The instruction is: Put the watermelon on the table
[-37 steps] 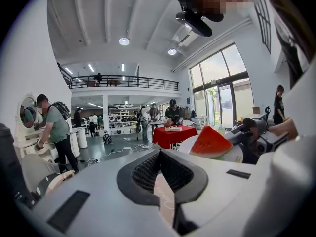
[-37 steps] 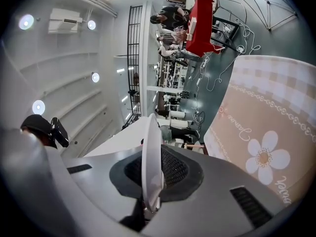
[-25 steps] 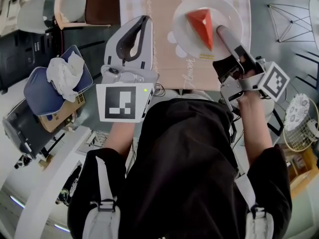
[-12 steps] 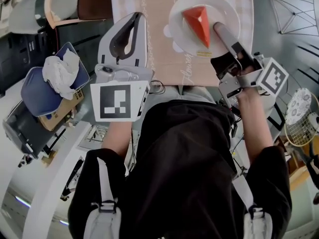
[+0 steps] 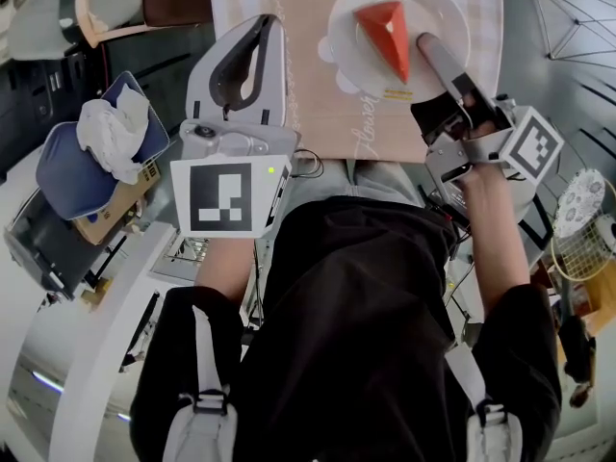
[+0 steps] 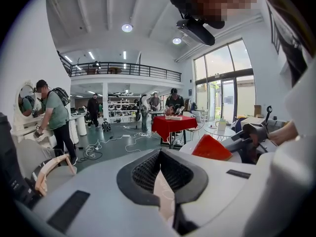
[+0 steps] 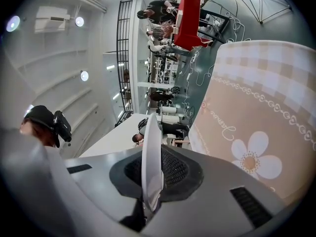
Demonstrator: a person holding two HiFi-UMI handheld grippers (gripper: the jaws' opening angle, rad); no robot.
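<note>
Nearly done, I'd say: red wedge-shaped watermelon slice [image 5: 385,35] lay on round white plate [image 5: 438,3] over beige-clothed worktop [image 5: 313,94], by its near edge. Right tool [image 5: 424,44] pinched plate's rim; couldn't tell if plate touched the cloth. Remaining: set down, let go. Slice's long axis ran far-to-near, tip twd near edge. Left tool [image 5: 269,29] pressed together, empty.

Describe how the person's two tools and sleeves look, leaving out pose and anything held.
Left tool and right tool share pale grey rounded shells with black ribbed jaw linings. Each carries a white cube with black square markers; a small green light glows on the left cube. The person wears a black short-sleeved top with grey shoulder straps.
</note>
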